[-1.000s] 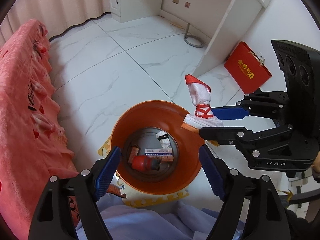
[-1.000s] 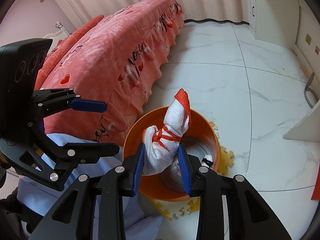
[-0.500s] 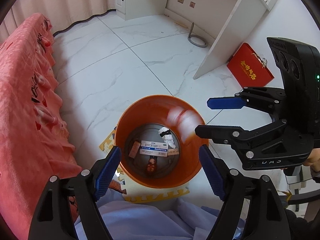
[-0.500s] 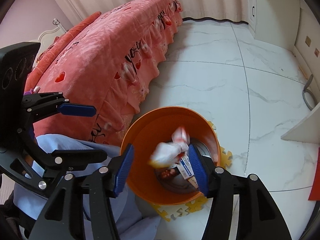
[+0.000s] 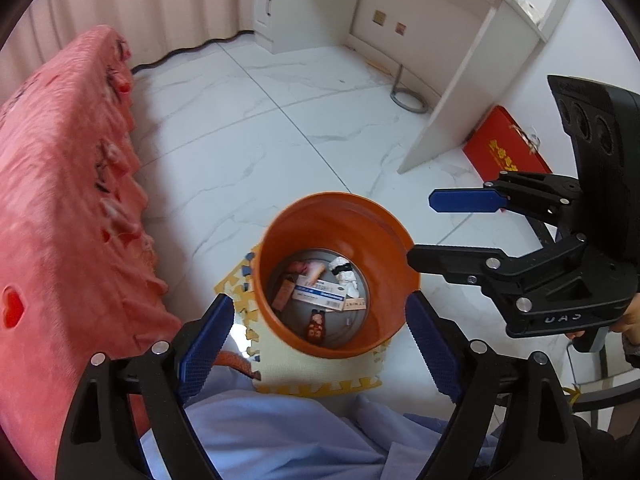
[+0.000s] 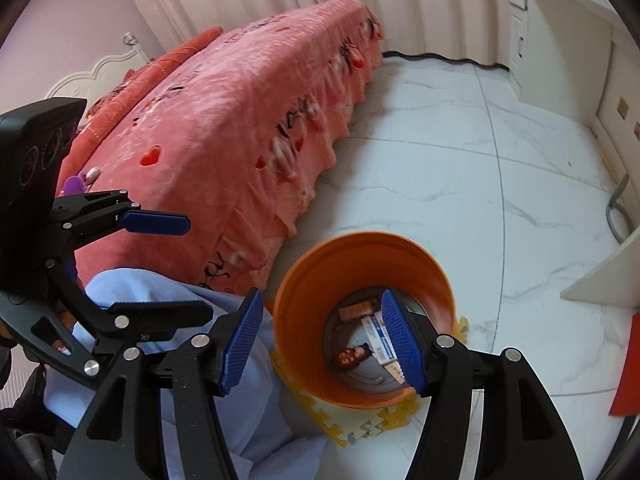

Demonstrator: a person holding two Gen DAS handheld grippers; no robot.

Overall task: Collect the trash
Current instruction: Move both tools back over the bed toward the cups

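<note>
An orange bin [image 5: 384, 248] stands on the white floor; the right wrist view also shows the bin [image 6: 304, 280]. At its bottom lie a white-and-blue box [image 5: 320, 292], crumpled white paper [image 5: 344, 274], a small dark red packet [image 5: 316, 326] and a blurred pink-white bundle [image 5: 308, 268]. My left gripper [image 5: 316, 312] hovers above the bin's near side, its jaws opening with nothing between them. My right gripper [image 6: 322, 300] hangs over the bin, its jaws also opening and empty. From the left it appears as the right gripper [image 5: 424, 230] beside the bin's right rim.
A bed with a pink cover [image 6: 248, 120] runs along the left of the bin. A yellow foam mat [image 5: 316, 376] lies under the bin. A person's light blue clothing [image 5: 280, 436] is in front. A white desk [image 5: 472, 64] and red box [image 5: 504, 148] stand to the right.
My right gripper let go of the white-and-red bundle, which fell into the bin. Its jaws spread wider. Both grippers lifted and drew back from the bin.
</note>
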